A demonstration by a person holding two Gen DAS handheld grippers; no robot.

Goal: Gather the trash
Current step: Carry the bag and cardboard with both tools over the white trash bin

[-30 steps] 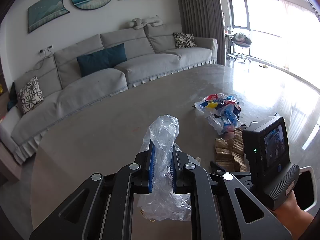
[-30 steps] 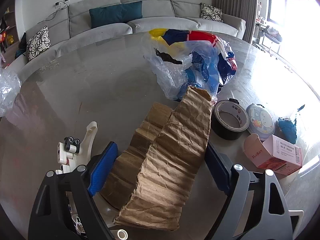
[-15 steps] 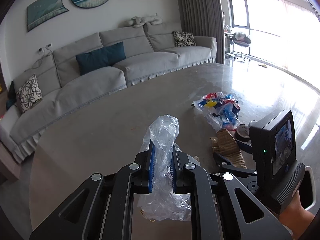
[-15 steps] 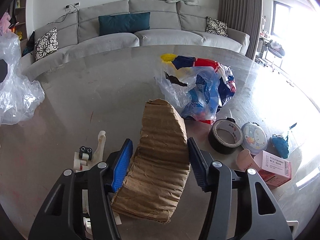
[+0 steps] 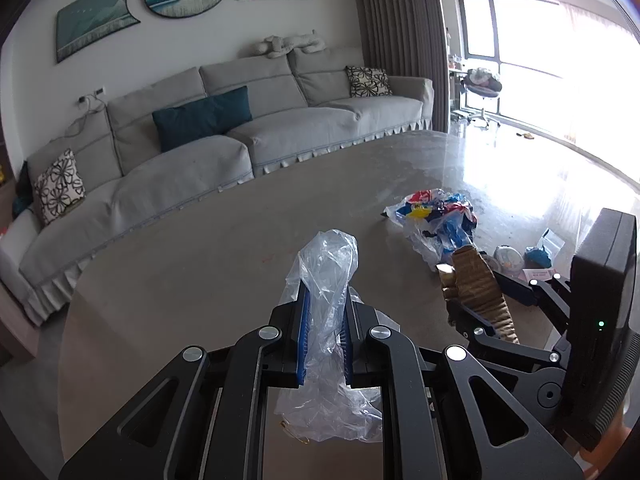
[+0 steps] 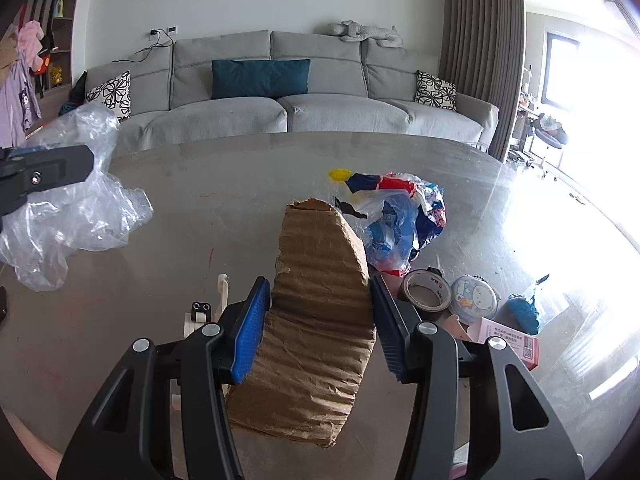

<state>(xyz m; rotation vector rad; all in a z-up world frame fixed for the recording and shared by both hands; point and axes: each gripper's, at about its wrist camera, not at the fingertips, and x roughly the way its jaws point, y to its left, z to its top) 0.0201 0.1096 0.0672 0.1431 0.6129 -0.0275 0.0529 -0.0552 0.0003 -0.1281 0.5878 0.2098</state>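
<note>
Far left: left gripper (image 5: pixel 325 332), blue pads clamped tight on a clear plastic bag (image 5: pixel 328 276). The bag's long axis runs along the fingers, crumpled top pointing away toward the sofa (image 5: pixel 192 148), loose tail hanging near the grey table (image 5: pixel 180 264).

Near centre-left, on the table: small white plastic piece (image 6: pixel 208 312) with black wheels, just left of the right gripper's left finger.

Centre: right gripper (image 6: pixel 320 320), jaws just closed in, both blue pads pressing the sides of a creased brown cardboard piece (image 6: pixel 320 300). The cardboard is held clear of the table; its long axis runs along the fingers, torn narrow end pointing up and away toward the sofa, broad end near the camera.

Centre-right, beyond the cardboard: clear bag of coloured wrappers (image 6: pixel 396 216), lying on the table.

Right, near: black tape roll (image 6: pixel 425 290), round cartoon-printed tin (image 6: pixel 474 300), blue crumpled item (image 6: pixel 522 312), pink box (image 6: pixel 508 340), close together.
</note>
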